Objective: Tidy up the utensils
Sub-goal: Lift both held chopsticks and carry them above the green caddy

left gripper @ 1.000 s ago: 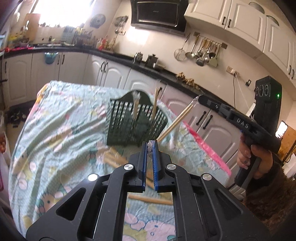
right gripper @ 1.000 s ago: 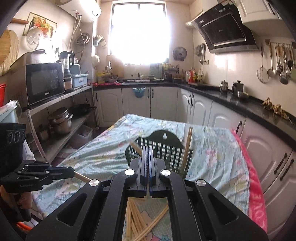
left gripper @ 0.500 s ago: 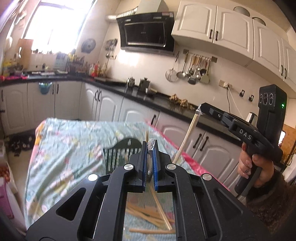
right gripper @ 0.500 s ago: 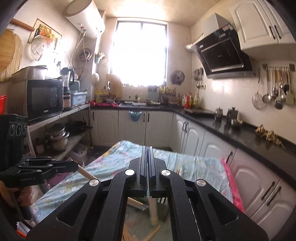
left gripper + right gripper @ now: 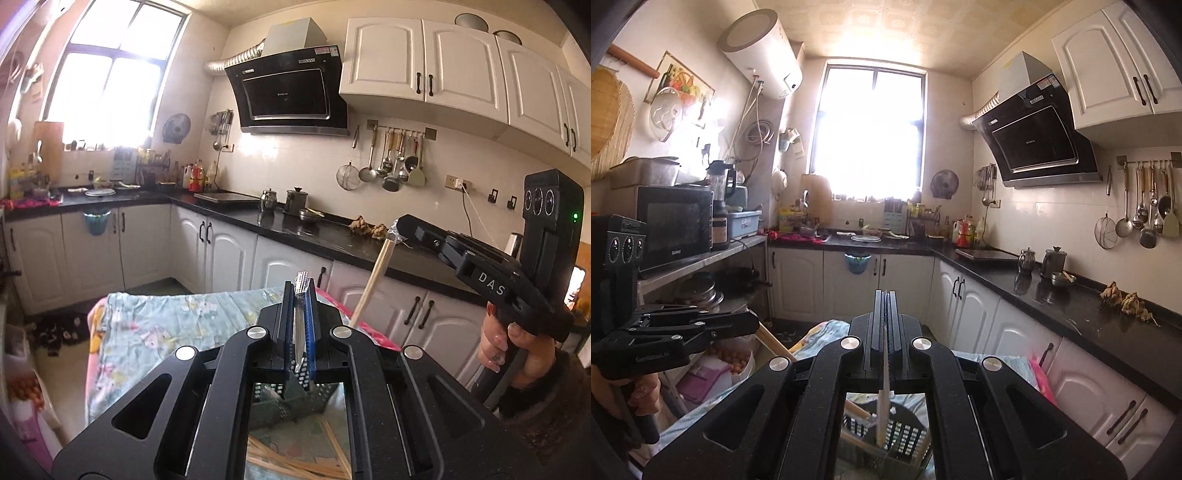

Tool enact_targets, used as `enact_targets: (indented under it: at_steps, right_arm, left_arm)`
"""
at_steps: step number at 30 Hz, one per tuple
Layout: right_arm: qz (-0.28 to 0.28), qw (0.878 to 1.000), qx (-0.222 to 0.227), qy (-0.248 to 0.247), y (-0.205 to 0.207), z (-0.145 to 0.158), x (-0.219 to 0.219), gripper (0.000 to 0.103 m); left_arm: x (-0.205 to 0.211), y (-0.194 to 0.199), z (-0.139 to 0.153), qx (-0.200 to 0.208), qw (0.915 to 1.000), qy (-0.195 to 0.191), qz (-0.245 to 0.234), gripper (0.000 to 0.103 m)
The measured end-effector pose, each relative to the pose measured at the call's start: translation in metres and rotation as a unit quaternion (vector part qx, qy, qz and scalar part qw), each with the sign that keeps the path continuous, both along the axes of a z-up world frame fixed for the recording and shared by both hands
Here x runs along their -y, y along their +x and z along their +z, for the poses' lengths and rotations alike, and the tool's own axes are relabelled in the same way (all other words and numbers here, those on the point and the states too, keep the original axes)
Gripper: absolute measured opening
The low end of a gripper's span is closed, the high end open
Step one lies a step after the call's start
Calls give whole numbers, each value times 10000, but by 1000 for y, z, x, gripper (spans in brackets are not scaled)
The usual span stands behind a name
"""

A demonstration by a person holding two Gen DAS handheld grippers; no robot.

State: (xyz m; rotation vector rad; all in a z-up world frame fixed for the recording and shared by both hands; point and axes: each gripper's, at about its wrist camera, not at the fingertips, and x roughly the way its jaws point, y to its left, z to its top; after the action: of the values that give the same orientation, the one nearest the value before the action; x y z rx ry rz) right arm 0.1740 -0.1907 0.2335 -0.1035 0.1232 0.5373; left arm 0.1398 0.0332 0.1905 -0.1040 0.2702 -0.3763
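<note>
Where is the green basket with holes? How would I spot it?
Find the table with the flowery blue cloth. The green basket sits on it, below both grippers. It is the only dark green thing with a grid of holes; the wooden chopsticks beside it lie loose on the cloth.

Green basket (image 5: 295,400) mostly hidden behind gripper body; loose chopsticks (image 5: 295,467) cut off at bottom edge; basket contents perhaps chopsticks, unclear.

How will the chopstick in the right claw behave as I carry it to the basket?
Probably stiff and light: the chopstick hangs straight from the right claw. Pinched only at its tip, it may pivot or slip.
</note>
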Motion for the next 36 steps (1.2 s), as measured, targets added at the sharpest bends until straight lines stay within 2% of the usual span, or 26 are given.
enact_targets:
  at_steps: [7,15,25,32,35,36]
  right_arm:
    - [-108,9998,-172,25,22,-10,-3,1]
    - [-141,9990,-425,12,39,-30,-6,1]
    - [-139,9968,-773,-159,58,-59,-12,1]
    - [-359,9921,-1175,-244,71,-87,-12,2]
    - [-435,9902,-1298,-284,74,-96,-11,2]
    - [-451,9896,-1337,-290,74,-99,-10,4]
  left_arm:
    - [6,23,-8,-153,9997,160,36,3]
    - [18,50,-35,-460,9985,288,47,3]
    - [28,68,-65,-717,9972,201,51,3]
    - [32,76,-85,-932,9955,167,36,3]
    - [32,78,-91,-988,9949,197,90,11]
    - [32,78,-92,-992,9948,214,109,19]
